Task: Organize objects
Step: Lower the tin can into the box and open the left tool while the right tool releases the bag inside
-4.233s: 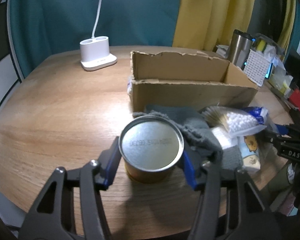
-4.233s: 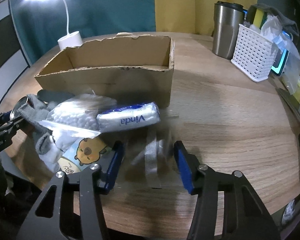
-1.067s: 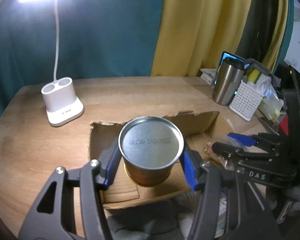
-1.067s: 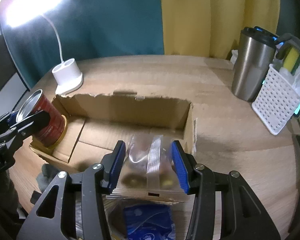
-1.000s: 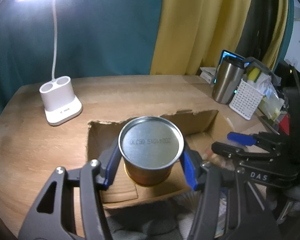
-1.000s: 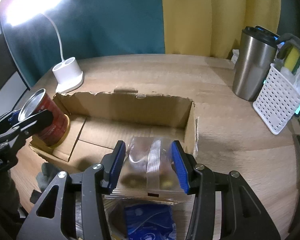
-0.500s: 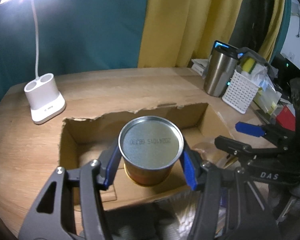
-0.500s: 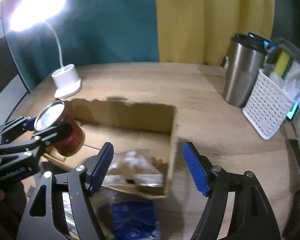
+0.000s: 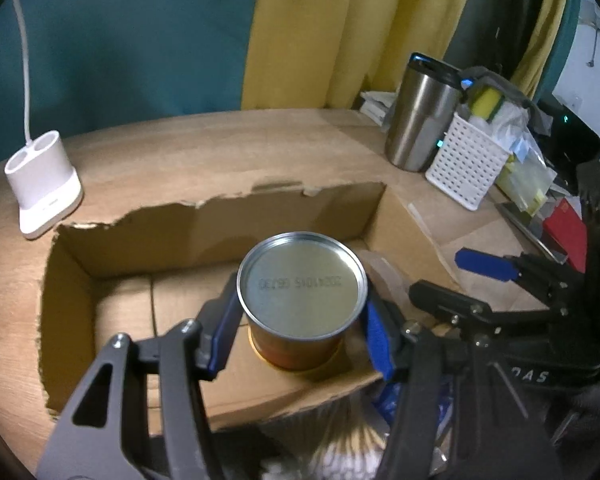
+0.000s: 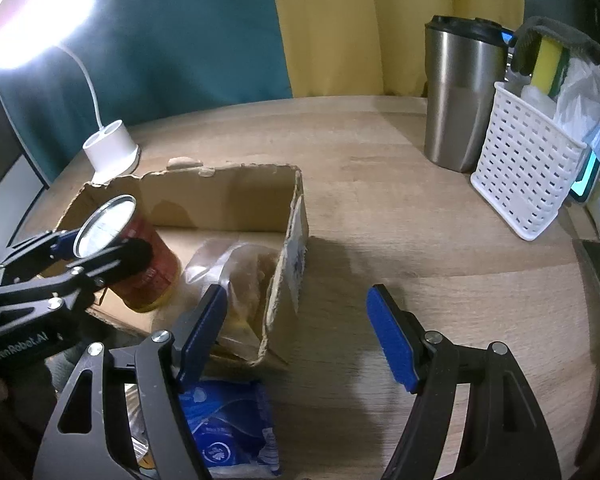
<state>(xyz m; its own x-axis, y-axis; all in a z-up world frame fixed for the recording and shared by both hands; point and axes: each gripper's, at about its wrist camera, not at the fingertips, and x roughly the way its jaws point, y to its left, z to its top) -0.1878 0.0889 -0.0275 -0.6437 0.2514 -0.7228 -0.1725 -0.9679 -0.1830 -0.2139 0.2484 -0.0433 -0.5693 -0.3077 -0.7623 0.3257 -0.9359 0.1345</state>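
- At far left I see a white lamp base (image 9: 44, 184) on the round wooden table (image 10: 380, 152), its thin neck rising to a bright lamp head; a teal curtain hangs behind it.
- My left gripper (image 9: 300, 320) is clamped on a red tin can (image 9: 302, 300), tilted, held over the torn-edged cardboard box (image 9: 204, 232).
- In the right wrist view a clear plastic bag (image 10: 236, 276) lies inside the box's right end, just beside the can.
- My right gripper (image 10: 296, 336) is spread wide with nothing between its blue pads, above the box's right wall and bare wood.
- A blue tissue pack (image 10: 224, 424) lies in front of the box.
- At right stand a steel tumbler (image 10: 462, 96) and a white perforated basket (image 10: 528, 184), with a yellow curtain behind.
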